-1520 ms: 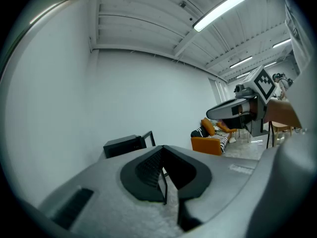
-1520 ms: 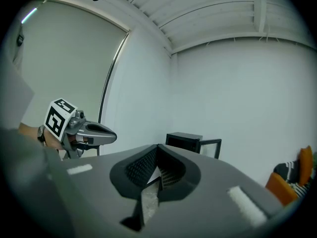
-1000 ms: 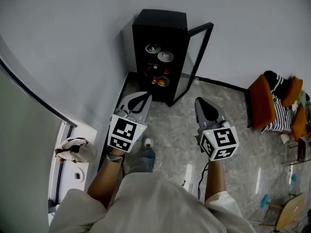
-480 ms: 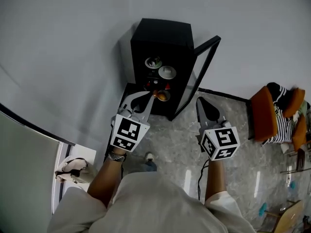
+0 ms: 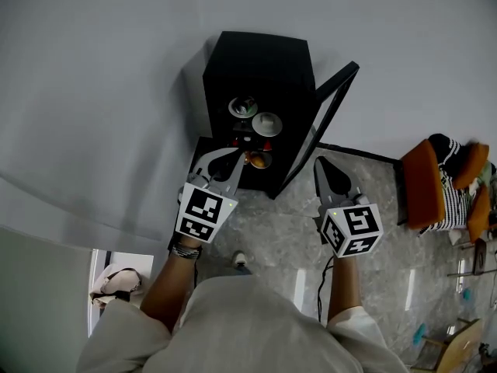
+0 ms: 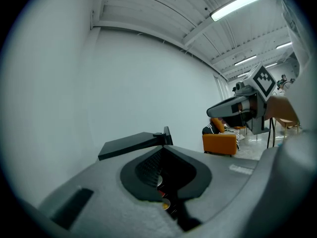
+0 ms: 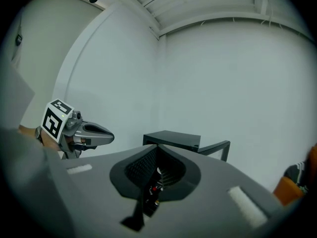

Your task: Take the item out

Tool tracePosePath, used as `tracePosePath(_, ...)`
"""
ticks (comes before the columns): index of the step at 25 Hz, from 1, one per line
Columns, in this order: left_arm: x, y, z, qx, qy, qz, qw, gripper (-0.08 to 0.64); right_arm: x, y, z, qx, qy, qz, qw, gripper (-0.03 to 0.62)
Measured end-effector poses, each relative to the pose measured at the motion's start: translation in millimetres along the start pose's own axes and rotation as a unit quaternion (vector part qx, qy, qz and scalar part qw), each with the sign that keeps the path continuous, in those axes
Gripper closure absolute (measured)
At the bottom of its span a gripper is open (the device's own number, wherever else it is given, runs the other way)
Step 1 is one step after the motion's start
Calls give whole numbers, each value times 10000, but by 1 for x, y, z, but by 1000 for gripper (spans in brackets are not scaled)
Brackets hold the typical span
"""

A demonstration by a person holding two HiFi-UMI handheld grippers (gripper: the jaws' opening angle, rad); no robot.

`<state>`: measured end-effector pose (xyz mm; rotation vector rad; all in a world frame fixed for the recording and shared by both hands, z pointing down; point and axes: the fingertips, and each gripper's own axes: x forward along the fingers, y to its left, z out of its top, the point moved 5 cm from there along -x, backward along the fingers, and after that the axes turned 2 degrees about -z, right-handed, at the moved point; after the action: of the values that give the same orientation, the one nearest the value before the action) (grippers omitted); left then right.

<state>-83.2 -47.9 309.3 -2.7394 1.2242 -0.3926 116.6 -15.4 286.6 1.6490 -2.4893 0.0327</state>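
Since one second ago you have closed on the cabinet (image 5: 260,61): it sits lower and nearer in the head view, and the left gripper (image 5: 235,155), then short of its base, now has its tip against the open front at the lower shelves. Note the grey wall (image 5: 101,92) behind, which fills the upper and left parts of the head view, and the mottled stone floor (image 5: 287,231) under you. The black cabinet stands with its back to the wall; its glass door (image 5: 322,123) is swung open to your right. Two orange chairs (image 5: 423,181) with a striped cushion stand well apart at the right edge. Your left gripper's jaws are drawn together to a narrow slit with nothing held; through the slit its own view shows only the cabinet interior. Your right gripper (image 5: 319,163) hovers just beside the door's lower edge, outside the cabinet, jaws likewise pinched to a slit and empty. All items are inside on the shelves: a dish (image 5: 244,107) at the top, a white bowl (image 5: 266,123) just below it, red items (image 5: 250,141) on the next level, and an orange item (image 5: 258,160) lowest, just beside the left gripper's tip. Which of these is to come out cannot be told; none is gripped.
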Motion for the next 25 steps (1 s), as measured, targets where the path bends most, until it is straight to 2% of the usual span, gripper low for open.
tracePosePath(5, 21, 20, -8, 221, 127, -29, 9997, 557, 31, -6, -3, 53, 66, -56, 9999, 584)
tracePosePath(11, 44, 47, -17, 40, 170, -160, 9997, 557, 66, -11, -8, 80, 174, -132, 9997, 584)
tracePosePath(15, 58, 57, -23, 119, 238, -283, 9992, 557, 83, -16, -7, 106, 173, -237, 9995, 584)
tracePosePath(25, 103, 61, -53, -428, 700, -756, 9938, 531, 113, -25, -27, 177, 378, -217, 9989, 584)
